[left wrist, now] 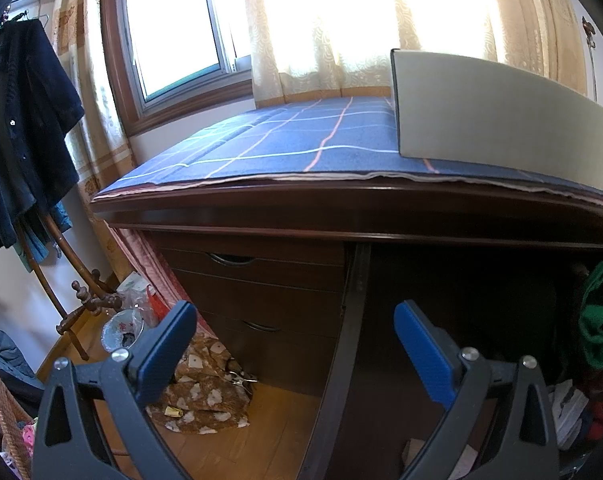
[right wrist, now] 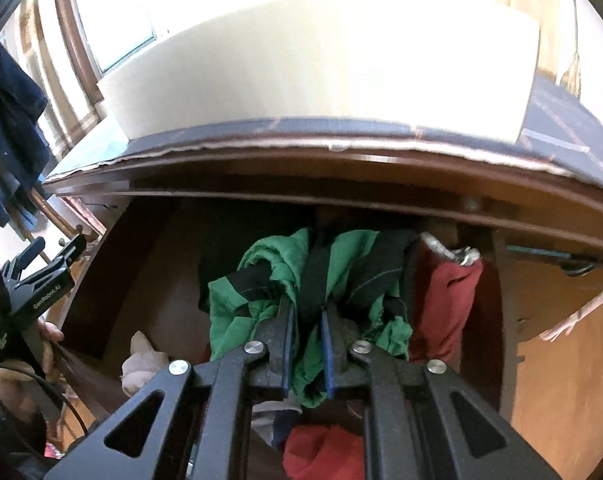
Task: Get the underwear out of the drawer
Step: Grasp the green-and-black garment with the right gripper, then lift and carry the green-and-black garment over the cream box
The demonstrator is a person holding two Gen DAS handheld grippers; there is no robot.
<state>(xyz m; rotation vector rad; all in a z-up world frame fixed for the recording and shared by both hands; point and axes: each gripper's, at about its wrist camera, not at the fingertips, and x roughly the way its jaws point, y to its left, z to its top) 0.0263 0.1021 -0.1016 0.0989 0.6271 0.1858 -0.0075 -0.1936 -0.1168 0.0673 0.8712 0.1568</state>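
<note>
Jaws of your right gripper clamp the green underwear, bunched above the open drawer for a clean lift; your left gripper, jaws wide, waits clear.

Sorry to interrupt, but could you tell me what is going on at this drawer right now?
A person is taking underwear out of an open wooden drawer under a desk. The right hand-held gripper is shut on a green and black pair of underwear, bunched above the other clothes, with a red garment beside it. The left hand-held gripper is open and empty, off to the drawer's left.
</note>
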